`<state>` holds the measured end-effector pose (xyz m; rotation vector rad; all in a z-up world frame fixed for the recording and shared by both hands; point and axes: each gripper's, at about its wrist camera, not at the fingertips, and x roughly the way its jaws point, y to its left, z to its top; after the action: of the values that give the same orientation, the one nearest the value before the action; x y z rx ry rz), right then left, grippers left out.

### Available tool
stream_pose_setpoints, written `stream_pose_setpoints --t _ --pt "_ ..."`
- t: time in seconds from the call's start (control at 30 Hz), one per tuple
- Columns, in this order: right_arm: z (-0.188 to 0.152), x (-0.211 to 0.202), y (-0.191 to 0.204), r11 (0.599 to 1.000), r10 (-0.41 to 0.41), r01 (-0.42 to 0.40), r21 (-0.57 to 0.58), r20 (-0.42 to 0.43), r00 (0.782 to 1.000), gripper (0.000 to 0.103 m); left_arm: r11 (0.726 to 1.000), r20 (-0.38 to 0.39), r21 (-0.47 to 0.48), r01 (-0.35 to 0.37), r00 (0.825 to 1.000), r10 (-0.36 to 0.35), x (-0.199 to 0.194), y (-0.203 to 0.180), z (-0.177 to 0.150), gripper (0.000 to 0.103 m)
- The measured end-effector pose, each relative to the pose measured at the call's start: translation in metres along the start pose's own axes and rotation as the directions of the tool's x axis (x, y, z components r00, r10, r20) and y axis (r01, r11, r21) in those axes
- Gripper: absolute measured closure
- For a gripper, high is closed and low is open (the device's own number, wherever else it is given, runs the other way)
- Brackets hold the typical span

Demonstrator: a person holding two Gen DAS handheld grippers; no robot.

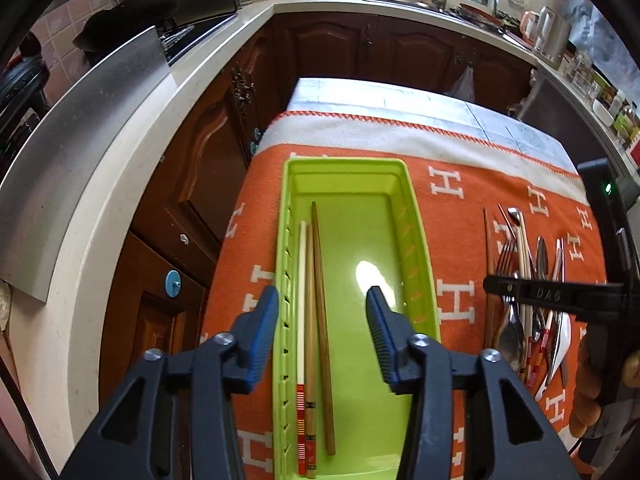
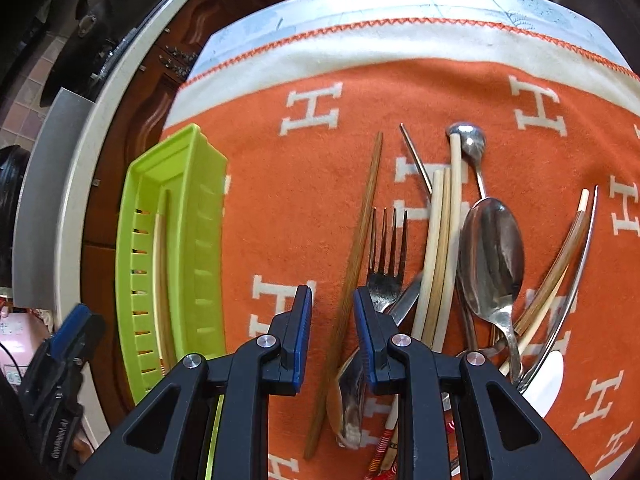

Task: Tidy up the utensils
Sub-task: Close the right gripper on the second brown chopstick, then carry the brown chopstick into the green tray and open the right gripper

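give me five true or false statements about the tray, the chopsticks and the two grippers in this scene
1. The green tray holds three chopsticks. True.
2. A fork lies inside the tray. False: the fork lies on the orange cloth, in the utensil pile beside the tray.
3. The left gripper is clamped on a chopstick. False: its jaws are apart over the tray, with nothing pressed between them.
4. A single brown chopstick runs between the fingers of the right gripper, which are not pressing on it. True.
5. The tray is stacked on top of the utensil pile. False: it sits apart from the pile, on the cloth.
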<state>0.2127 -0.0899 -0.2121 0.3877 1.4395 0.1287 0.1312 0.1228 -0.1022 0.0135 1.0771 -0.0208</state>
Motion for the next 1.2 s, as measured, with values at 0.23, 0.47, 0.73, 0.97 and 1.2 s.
stream_pose_setpoints --t 0.23,0.47,0.73,0.97,1.2 --pt "-0.002 0.014 0.014 0.997 -0.072 0.073 -0.038 0.005 0.997 0.081 1.0 0.013 -0.011 -0.023 1.0 0.023 0.0 0.006 0.001 0.051" --pt "-0.01 0.012 0.025 0.985 -0.148 0.153 -0.076 0.064 0.987 0.095 0.999 0.023 -0.026 -0.036 0.999 0.036 -0.002 0.011 -0.001 0.036" --pt "-0.026 -0.023 0.018 0.999 0.016 -0.013 -0.039 0.087 0.996 0.097 0.999 0.028 -0.036 -0.028 0.999 0.029 -0.006 0.015 -0.001 0.026" --pt "-0.041 -0.063 0.04 0.982 0.18 -0.175 -0.064 0.082 0.98 0.097 0.998 0.021 -0.056 -0.033 0.999 0.035 -0.006 0.02 -0.001 0.025" --pt "-0.05 -0.078 0.077 0.958 0.274 -0.269 -0.099 0.039 0.961 0.097 0.994 0.022 -0.095 -0.059 0.998 0.061 -0.008 0.035 0.002 0.024"
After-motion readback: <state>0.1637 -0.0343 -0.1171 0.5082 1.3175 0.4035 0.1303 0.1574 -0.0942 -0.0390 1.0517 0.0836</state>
